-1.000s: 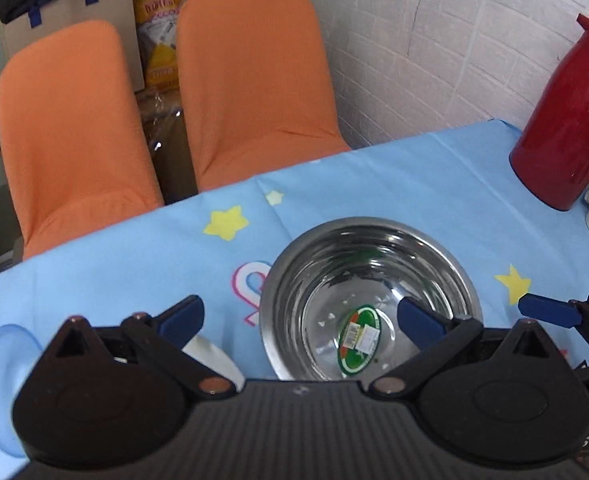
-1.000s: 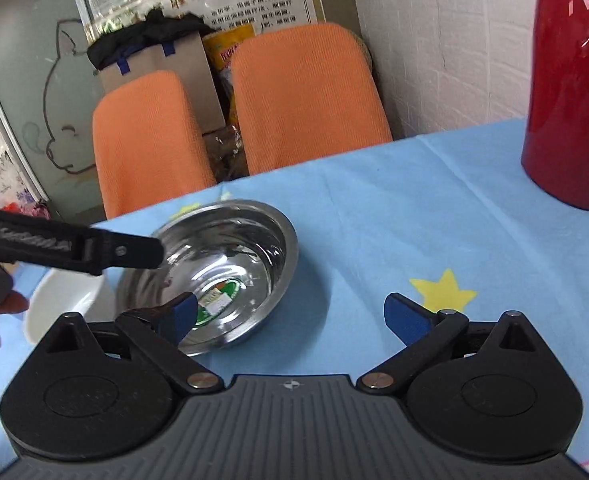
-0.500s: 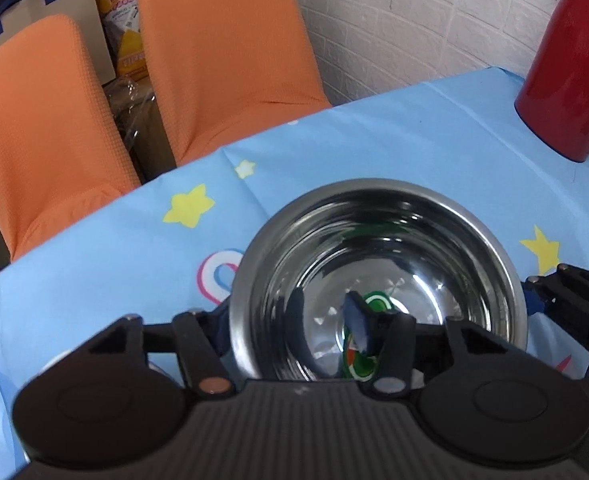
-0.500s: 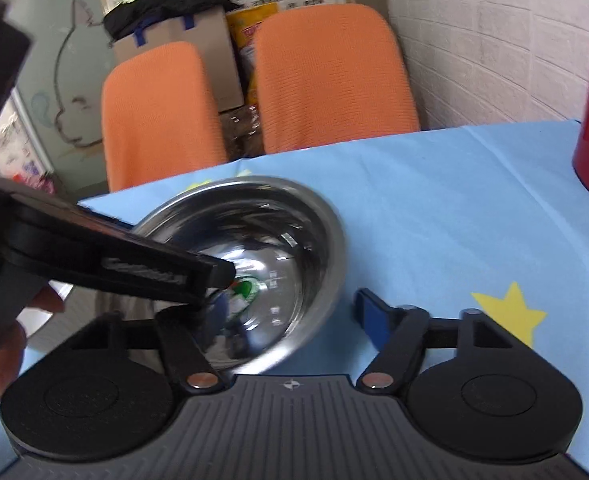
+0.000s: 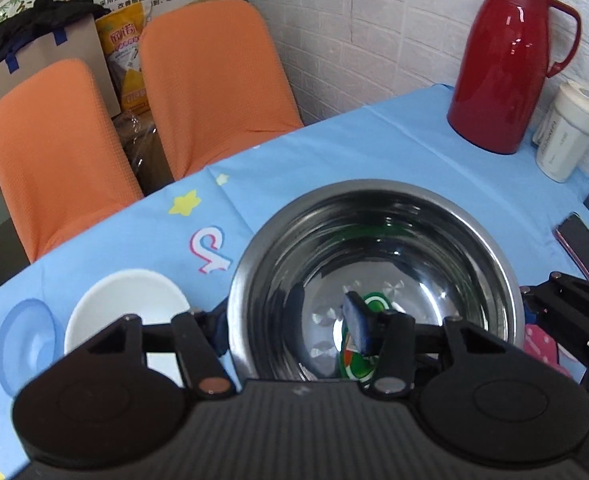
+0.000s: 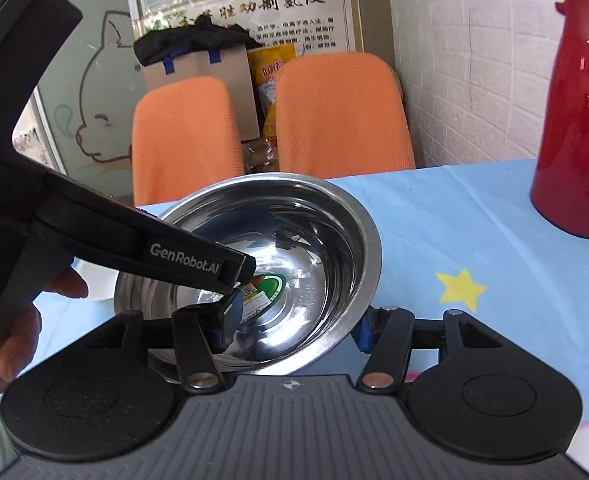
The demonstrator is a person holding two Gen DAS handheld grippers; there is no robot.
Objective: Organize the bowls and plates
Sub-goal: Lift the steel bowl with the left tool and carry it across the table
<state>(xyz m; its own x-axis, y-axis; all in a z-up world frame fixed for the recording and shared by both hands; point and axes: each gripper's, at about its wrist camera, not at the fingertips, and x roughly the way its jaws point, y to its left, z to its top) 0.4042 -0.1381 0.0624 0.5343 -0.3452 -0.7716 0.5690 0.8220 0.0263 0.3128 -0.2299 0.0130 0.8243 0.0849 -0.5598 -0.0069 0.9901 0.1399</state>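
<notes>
Both grippers now clamp the bowl.
The shiny round steel bowl (image 5: 374,264) has left the blue cloth, uncovering a white bowl (image 5: 128,304) at near left.

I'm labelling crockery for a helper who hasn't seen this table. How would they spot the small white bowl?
Start at the blue star-print tablecloth. Left of the big steel bowl clamped by both grippers, the white bowl sits on the cloth. It is plain, matte white and empty, unlike its shiny neighbour with a green sticker.

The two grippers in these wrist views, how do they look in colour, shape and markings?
Both are alike. The left gripper and the right gripper have a ribbed dark grey body, two round black housings, black link arms with metal rivets, and blue pads on the jaws. White lettering "GenRobot.AI" marks the left one's side.
</notes>
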